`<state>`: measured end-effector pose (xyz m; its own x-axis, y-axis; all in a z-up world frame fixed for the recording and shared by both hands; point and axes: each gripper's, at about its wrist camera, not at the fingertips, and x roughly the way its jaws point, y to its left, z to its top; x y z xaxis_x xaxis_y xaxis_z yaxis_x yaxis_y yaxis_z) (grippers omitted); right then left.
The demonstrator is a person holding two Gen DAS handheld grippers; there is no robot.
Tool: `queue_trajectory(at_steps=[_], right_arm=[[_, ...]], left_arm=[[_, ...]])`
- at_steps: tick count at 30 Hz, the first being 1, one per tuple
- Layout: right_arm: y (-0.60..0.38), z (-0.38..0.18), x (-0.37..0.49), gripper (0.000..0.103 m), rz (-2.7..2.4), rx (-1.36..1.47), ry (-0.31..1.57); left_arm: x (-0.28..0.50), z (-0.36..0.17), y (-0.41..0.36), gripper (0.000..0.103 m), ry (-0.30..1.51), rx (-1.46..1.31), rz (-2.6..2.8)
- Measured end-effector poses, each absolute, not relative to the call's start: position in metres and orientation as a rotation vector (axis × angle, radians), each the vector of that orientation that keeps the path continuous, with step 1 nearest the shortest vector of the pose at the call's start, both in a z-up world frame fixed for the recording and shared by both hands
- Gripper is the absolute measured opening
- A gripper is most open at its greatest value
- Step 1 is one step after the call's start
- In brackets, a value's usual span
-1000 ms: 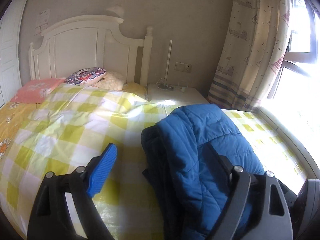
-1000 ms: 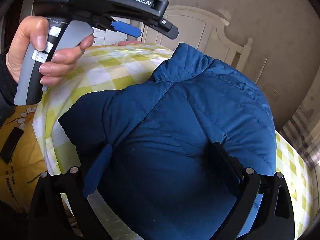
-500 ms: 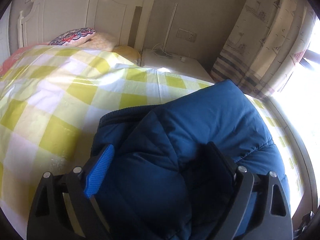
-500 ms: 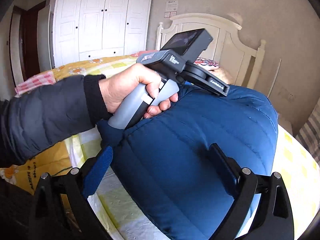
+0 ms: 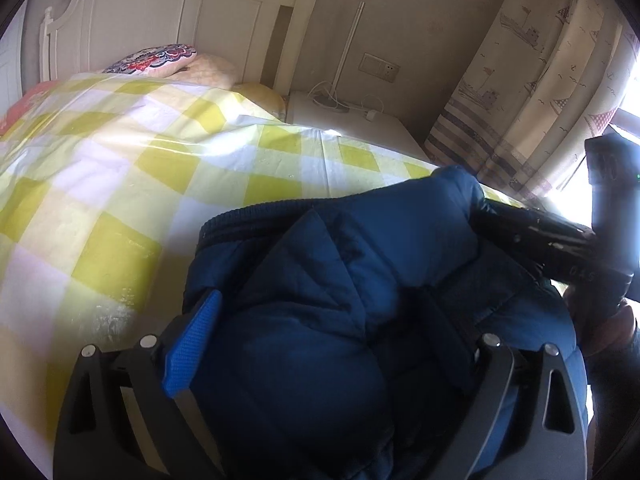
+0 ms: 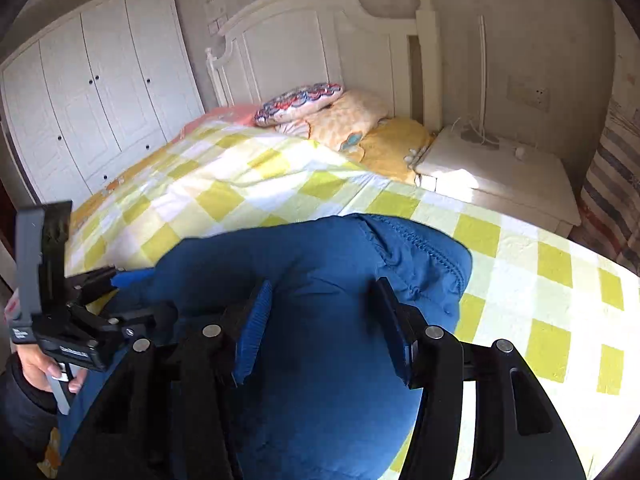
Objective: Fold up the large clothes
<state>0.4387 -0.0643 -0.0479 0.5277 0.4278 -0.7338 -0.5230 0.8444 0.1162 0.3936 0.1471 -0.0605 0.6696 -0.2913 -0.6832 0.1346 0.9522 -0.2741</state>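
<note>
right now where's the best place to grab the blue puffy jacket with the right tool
Probably the stitched edge of the blue puffy jacket, at its far right corner. It juts out as a thinner ridge over the checked bedspread, while the middle is one thick mound. Come from above and the right; the right tool already straddles that fabric.

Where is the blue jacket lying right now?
In both wrist views the blue jacket lies bunched on the yellow checked bedspread, near the bed's foot on the nightstand side.
</note>
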Motion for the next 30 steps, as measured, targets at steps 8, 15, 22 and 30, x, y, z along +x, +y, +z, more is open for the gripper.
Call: queue_trajectory(at_steps=[8,15,22,30], right_arm=[[-0.064,-0.002,0.451,0.054,0.519,-0.093,0.748],[-0.022,-0.064,0.476,0.055,0.481,-0.299,0.91],[-0.054,-0.039,0.454,0.067,0.431,-0.161,0.852],[-0.069,-0.026,0.326,0.081,0.501,-0.146,0.808]], left_arm=[[0.399,-0.069,0.155,0.098,0.83,-0.259,-0.267],[0.4,-0.072,0.161,0.098,0.839,-0.305,-0.261],[0.399,-0.071,0.159,0.098,0.837,-0.288,-0.255],[0.398,-0.074,0.164,0.098,0.834,-0.314,-0.262]])
